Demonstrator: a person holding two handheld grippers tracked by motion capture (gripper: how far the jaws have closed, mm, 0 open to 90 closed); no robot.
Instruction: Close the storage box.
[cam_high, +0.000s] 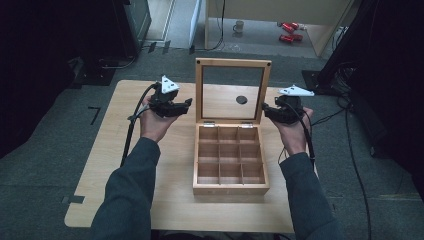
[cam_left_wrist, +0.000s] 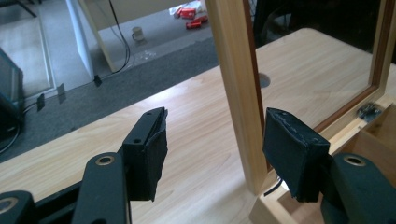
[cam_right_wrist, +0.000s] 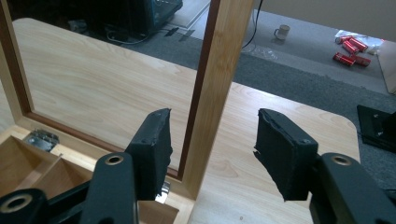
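Observation:
A wooden box (cam_high: 230, 186) with several empty compartments sits on the table, its glass-paned lid (cam_high: 233, 63) standing upright. My left gripper (cam_high: 189, 102) is open just left of the lid's left frame; in the left gripper view that frame post (cam_left_wrist: 236, 88) rises between the open jaws of my left gripper (cam_left_wrist: 224, 154). My right gripper (cam_high: 265, 108) is open at the lid's right frame; in the right gripper view the frame post (cam_right_wrist: 217, 88) stands between the jaws of my right gripper (cam_right_wrist: 212, 151). Neither pad touches the wood.
The light wooden table (cam_high: 120, 170) has a dark round hole (cam_high: 241, 99) behind the lid. On the floor beyond lie a white mug (cam_high: 239, 26) and red cans (cam_high: 290, 31). Dark equipment and cables (cam_high: 350, 145) flank the table.

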